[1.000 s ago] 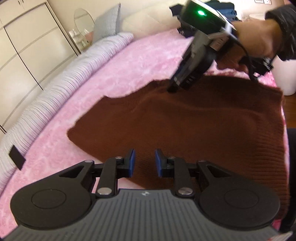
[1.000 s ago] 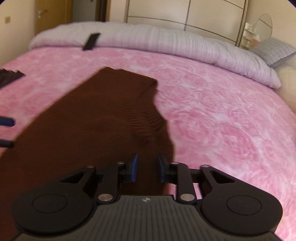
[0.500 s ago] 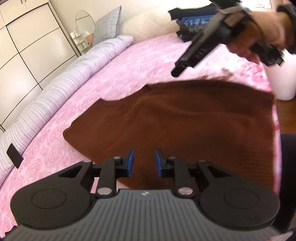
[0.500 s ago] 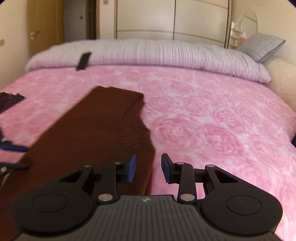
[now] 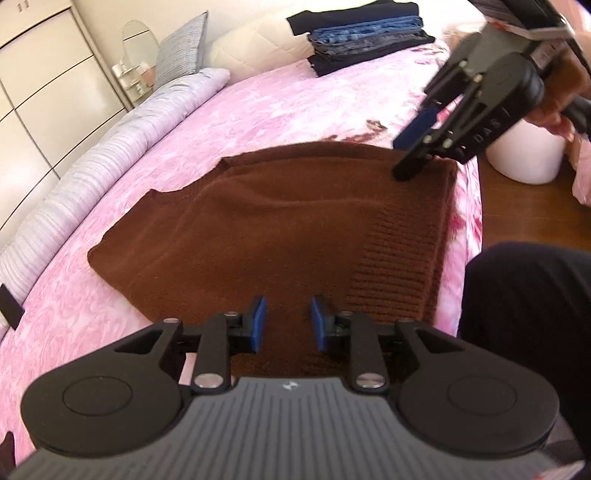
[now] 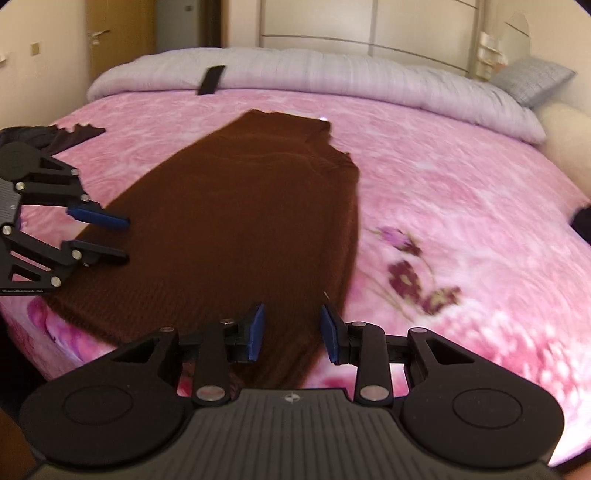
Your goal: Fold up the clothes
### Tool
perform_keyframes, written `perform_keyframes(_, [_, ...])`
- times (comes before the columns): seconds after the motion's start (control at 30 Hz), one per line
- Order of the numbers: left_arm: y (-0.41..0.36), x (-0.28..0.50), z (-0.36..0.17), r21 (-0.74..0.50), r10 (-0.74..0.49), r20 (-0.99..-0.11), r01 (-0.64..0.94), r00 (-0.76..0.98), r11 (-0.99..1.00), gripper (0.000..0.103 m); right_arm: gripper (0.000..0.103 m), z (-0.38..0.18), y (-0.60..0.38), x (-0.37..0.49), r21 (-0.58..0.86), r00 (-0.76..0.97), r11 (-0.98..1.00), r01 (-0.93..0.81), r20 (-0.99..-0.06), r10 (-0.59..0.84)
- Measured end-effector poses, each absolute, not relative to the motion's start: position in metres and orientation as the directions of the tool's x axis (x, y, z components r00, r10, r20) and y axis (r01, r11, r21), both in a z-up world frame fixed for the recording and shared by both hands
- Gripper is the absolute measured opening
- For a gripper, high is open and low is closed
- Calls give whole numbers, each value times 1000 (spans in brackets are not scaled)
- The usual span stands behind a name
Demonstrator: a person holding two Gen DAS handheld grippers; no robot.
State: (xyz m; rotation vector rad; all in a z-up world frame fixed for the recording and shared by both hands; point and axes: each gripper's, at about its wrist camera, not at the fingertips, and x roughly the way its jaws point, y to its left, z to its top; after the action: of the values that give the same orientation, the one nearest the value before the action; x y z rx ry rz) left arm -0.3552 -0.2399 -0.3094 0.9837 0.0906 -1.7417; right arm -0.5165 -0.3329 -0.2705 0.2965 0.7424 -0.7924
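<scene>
Only the left wrist view shows the folded clothes stack by the headboard. The brown sweater lies flat on the pink bedspread, long axis running away from the ribbed hem. Left gripper and right gripper hover released, holding nothing

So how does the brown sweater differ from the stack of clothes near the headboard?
The brown sweater lies spread in one flat piece mid-bed on the pink blanket; the stack of folded clothes sits compact at the bed's far end. The sweater is one plain brown knit with a ribbed hem; the stack is several layers in blue denim and dark fabric. Both rest on the bed, and neither is gripped by tongs.
</scene>
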Motion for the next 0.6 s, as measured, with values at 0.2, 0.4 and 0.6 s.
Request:
perform_keyframes(0.2, [-230,-360,-305,371,-745,-663,834,-69,-408,27,34,-262,-325,-504,-78,421,674,735,-726,-544])
perform_keyframes(0.4, [-221,-366,-310,390,-752,-657,831,-51,-397,27,39,-274,-326,-499,-98,383,670,736,-755,-532])
perform_keyframes(0.6, [-222,-363,-309,373,-752,-656,843,-54,-386,27,39,-276,-324,-500,-103,382,667,738,-751,-538])
